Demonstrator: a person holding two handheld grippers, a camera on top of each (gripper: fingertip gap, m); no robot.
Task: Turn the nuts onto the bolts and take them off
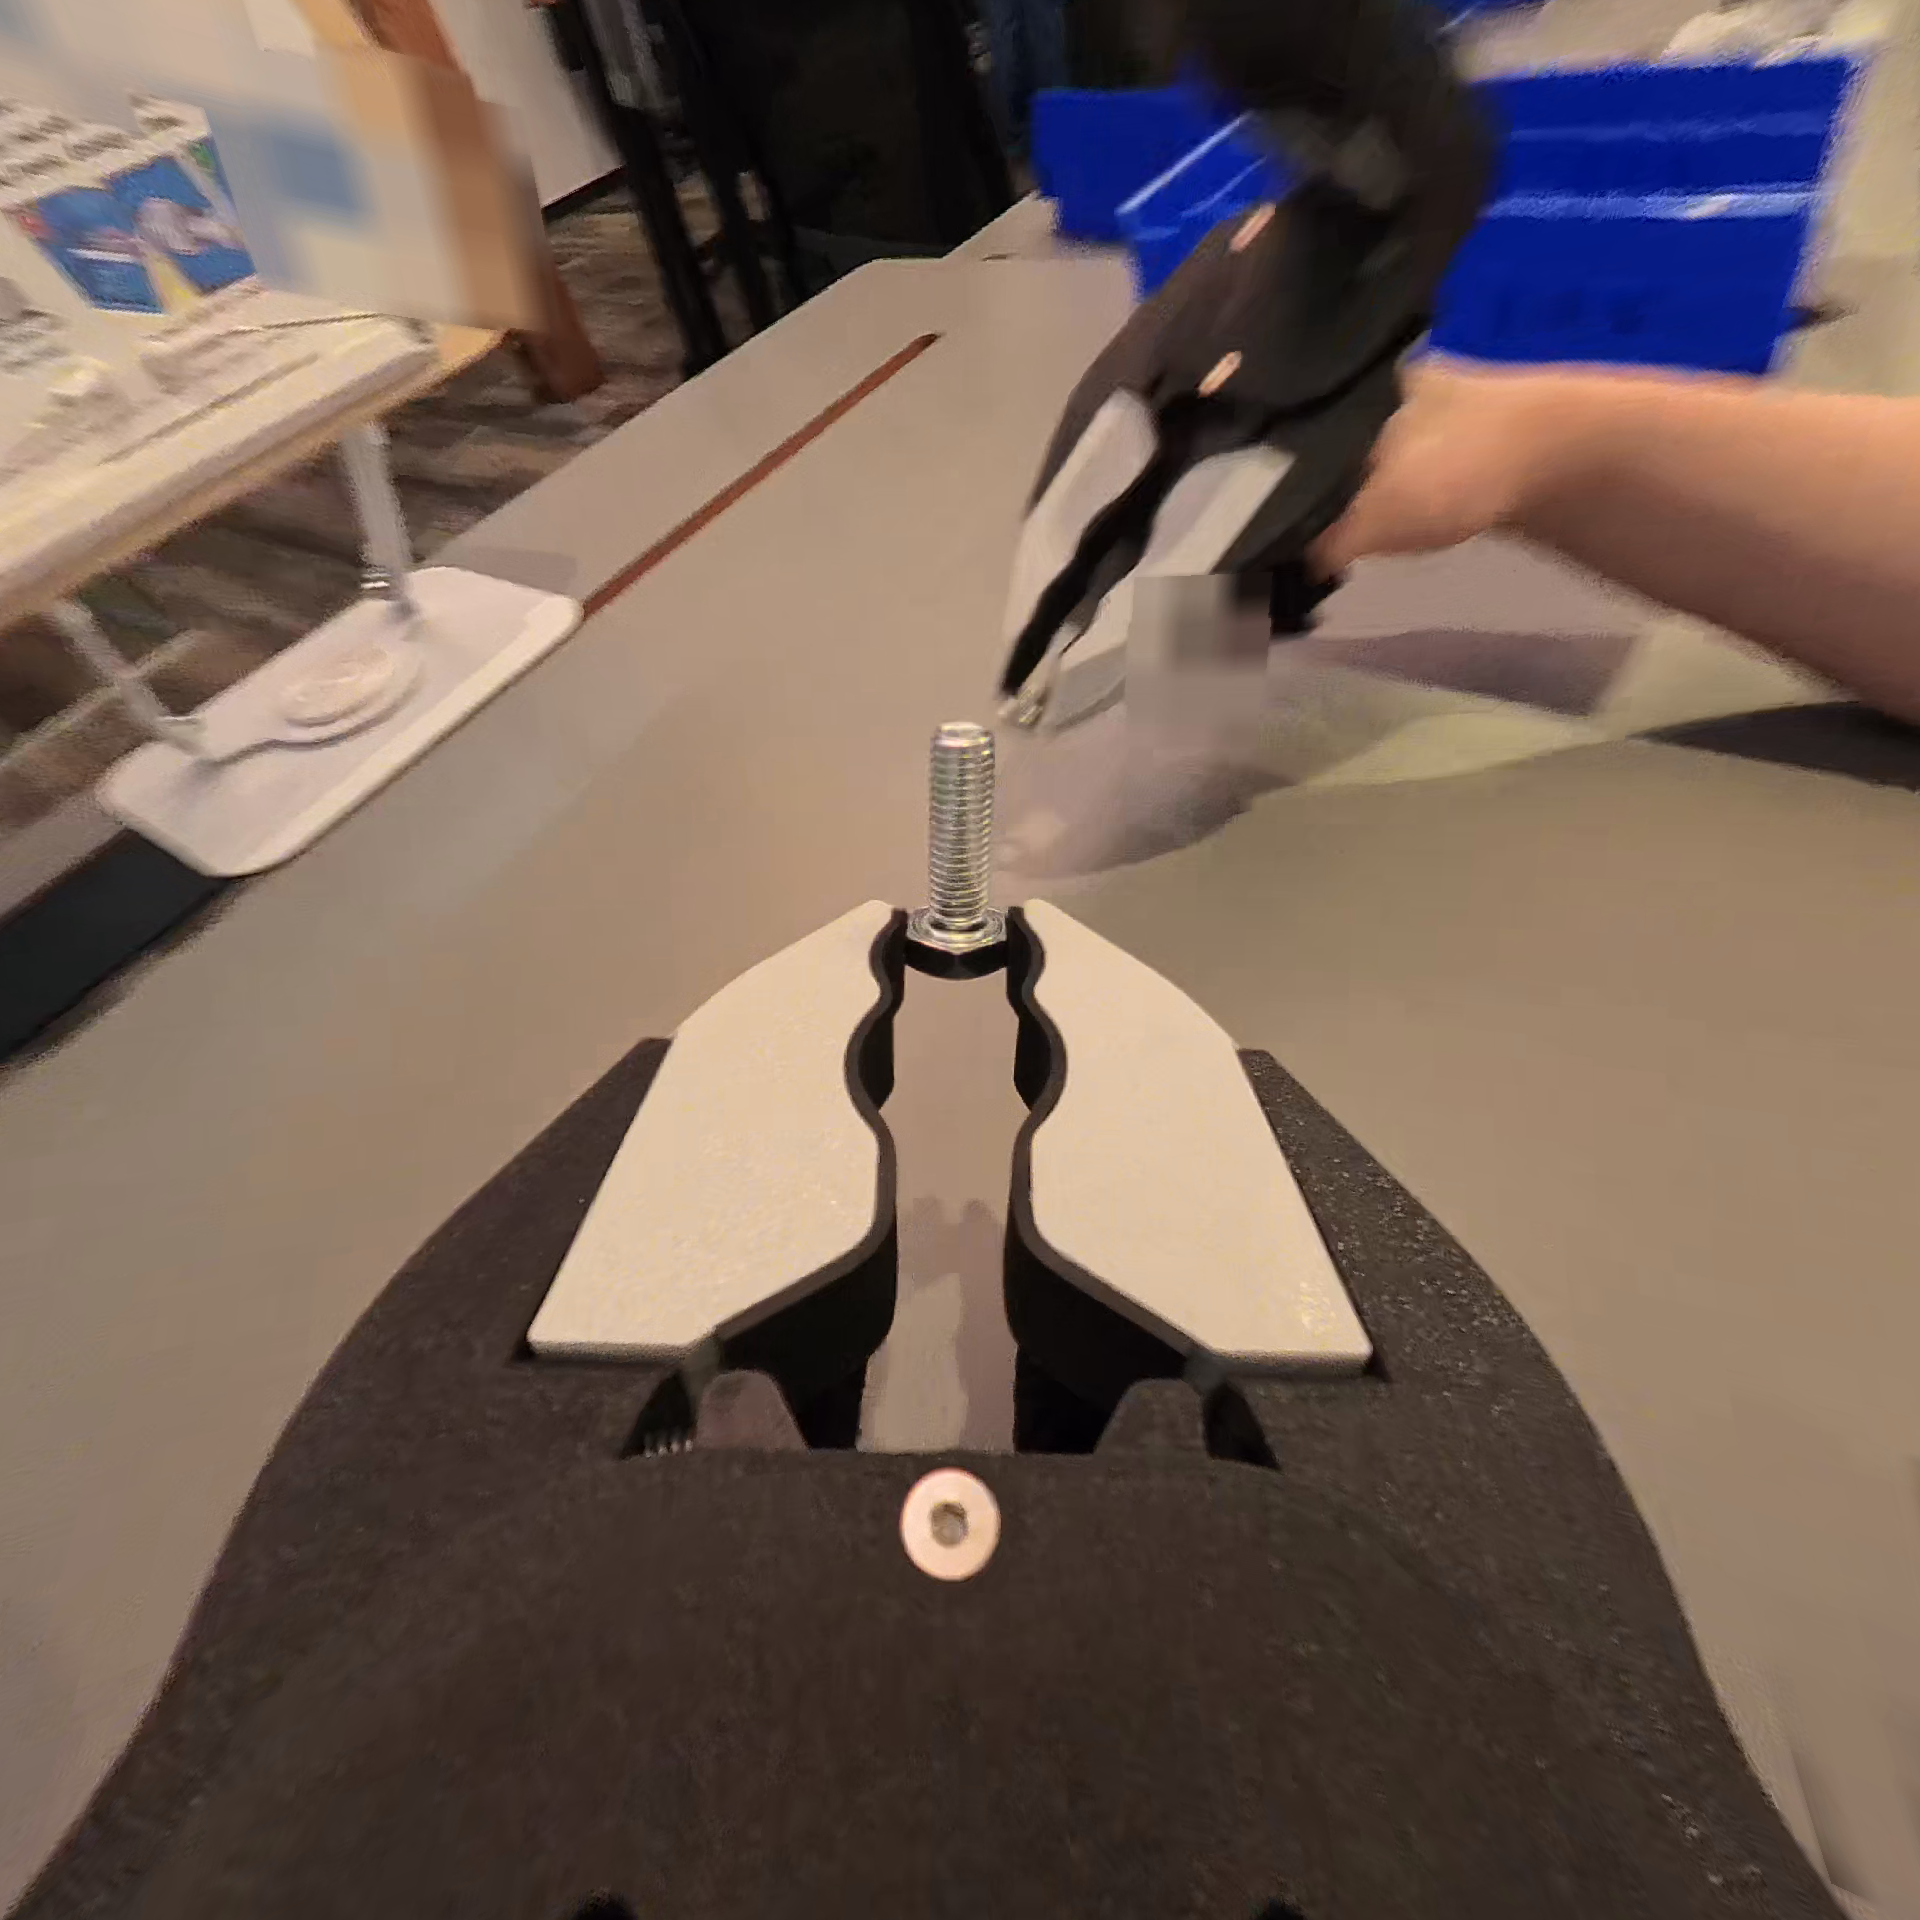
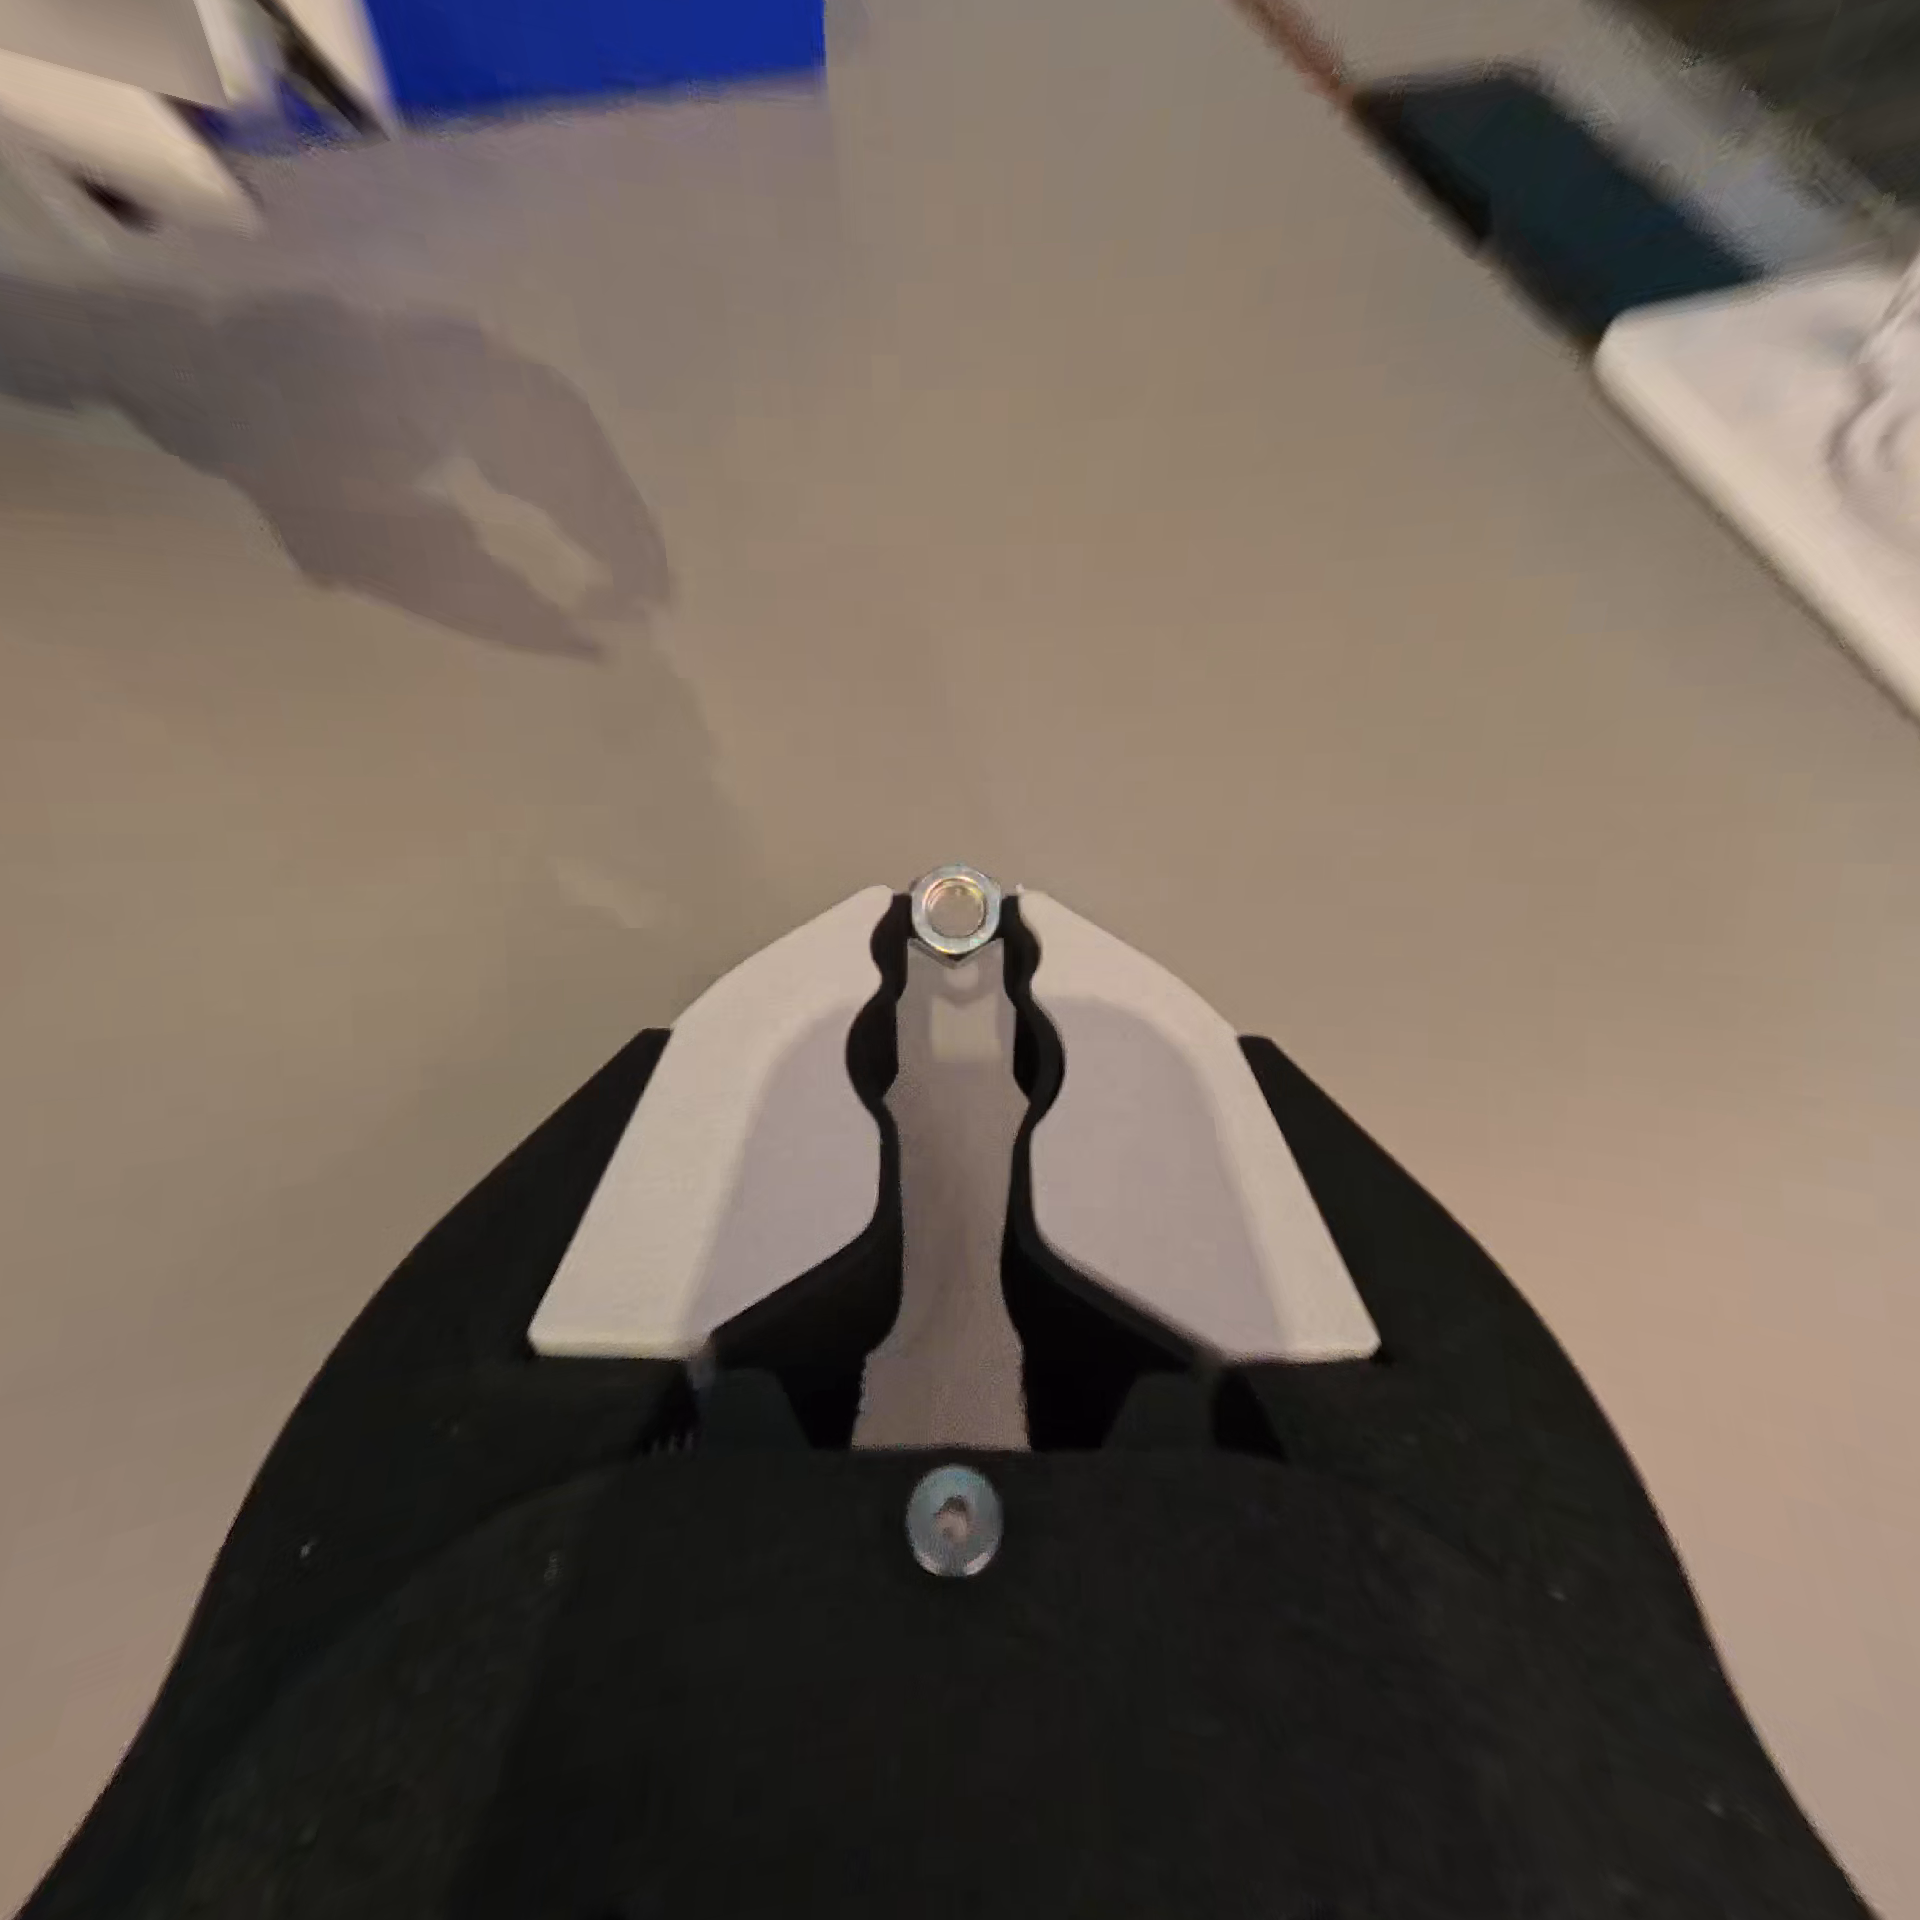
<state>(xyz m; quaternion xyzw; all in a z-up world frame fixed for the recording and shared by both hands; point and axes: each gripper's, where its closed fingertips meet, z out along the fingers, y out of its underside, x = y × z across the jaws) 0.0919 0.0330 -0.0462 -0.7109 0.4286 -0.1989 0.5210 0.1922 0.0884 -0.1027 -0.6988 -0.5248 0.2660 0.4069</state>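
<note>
Left gripper [image 1: 961,914] clamps the upright bolt [image 1: 962,821] by its head; right gripper [image 2: 956,902], closed on the nut [image 2: 955,920], must next align the nut above the thread.

A smooth grey-beige bench [image 1: 665,790] fills the near ground and runs away toward the far middle, with a thin reddish-brown slot [image 1: 769,468] cut along its far left part. At the left edge a white flat stand base [image 1: 343,717] with slim metal legs rests on the bench, carrying a pale wooden shelf board [image 1: 208,436] with blurred boxes on it. Beyond it stands a wooden frame leg [image 1: 540,301] on a dark patterned floor [image 1: 613,270]. Far right, blue plastic crates [image 1: 1642,229] are stacked. Dark furniture legs [image 1: 675,208] show at the far middle. The light is soft and warm, casting blurred shadows on the bench.
</note>
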